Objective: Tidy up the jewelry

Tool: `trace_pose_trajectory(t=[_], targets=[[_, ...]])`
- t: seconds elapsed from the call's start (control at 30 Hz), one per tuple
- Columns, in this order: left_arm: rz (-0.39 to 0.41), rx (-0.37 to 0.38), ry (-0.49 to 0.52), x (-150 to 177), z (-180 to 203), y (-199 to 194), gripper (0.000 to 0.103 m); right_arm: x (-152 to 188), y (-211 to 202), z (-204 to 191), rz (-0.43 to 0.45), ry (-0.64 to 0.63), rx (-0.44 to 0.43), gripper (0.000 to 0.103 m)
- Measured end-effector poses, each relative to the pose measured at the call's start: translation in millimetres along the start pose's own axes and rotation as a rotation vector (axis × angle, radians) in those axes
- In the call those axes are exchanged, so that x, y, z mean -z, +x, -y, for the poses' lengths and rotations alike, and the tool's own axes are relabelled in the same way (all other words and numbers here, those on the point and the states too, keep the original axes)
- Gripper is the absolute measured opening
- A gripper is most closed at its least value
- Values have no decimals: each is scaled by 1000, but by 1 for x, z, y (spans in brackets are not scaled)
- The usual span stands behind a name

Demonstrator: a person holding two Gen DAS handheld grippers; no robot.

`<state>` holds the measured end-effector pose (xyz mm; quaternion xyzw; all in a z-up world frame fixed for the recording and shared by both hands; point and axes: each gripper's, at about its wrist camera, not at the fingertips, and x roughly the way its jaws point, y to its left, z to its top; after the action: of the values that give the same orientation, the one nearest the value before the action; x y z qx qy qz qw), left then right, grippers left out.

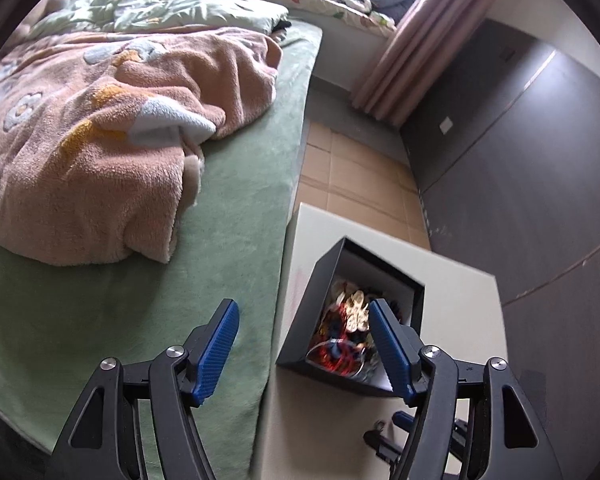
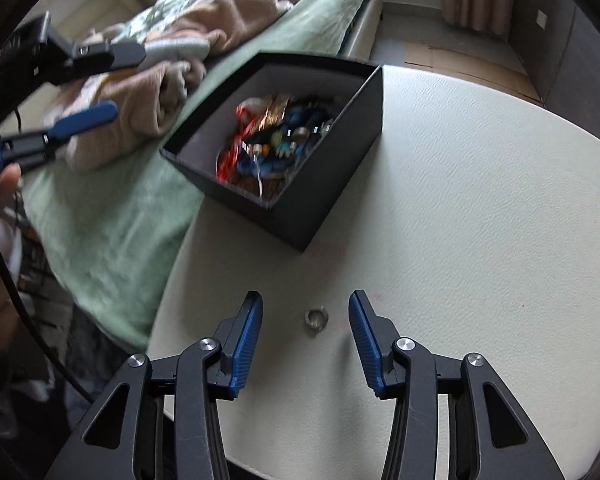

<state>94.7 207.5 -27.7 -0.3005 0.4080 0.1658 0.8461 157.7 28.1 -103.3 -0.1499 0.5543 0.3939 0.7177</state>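
Observation:
A black open box (image 1: 300, 320) stands on a white table (image 1: 460, 320) beside the bed, holding a heap of mixed jewelry (image 1: 350, 320). My left gripper (image 1: 303, 304) hovers open above the box's left wall, one finger over the jewelry and the other over the bed. In the right wrist view a small silver ring (image 2: 316, 320) lies on the table (image 2: 480, 220) in front of the box (image 2: 332, 184). My right gripper (image 2: 306, 298) is open with the ring between its fingers, untouched. The left gripper (image 2: 116, 84) shows at upper left, held by a hand (image 2: 2, 188).
A bed with a green sheet (image 1: 220, 220) and a rumpled pink blanket (image 1: 100, 140) borders the table's left side. Tan floor (image 1: 352, 168), a pink curtain (image 1: 400, 52) and a dark cabinet wall (image 1: 520, 140) lie beyond. A black cable (image 2: 12, 292) hangs at left.

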Motion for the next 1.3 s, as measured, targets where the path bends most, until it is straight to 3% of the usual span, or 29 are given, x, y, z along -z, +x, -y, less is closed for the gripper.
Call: trace_pose_trajectory(t=[0.07,0.17,0.4,0.53,0.73,0.97,1.03,1.17,1.3], targets=[[-5,1,12,3,0,0,79,3,5,-4,-6,-27,26,30],[-4,-5,25,5,1,-1,81,4,5,-13,4,-89,82,15],[-13,5,45,4,1,-1,81,0,-11,-9,50,-72,73,14],[2,6,45,0,1,-1,81,-12,-40,2,160,-4,33,14],[18,19,52,-5,5,0,94,-32,-66,8,327,79,-48,14],[3,31,39,-8,4,5,95,-52,-57,9,346,130,-144,15],[6,33,33,-8,3,4,95,-54,-55,14,330,172,-180,22],[10,34,37,-6,3,1,95,-48,-68,26,374,216,-163,55],[18,33,57,0,11,-4,95,-38,-81,33,385,233,-147,62]])
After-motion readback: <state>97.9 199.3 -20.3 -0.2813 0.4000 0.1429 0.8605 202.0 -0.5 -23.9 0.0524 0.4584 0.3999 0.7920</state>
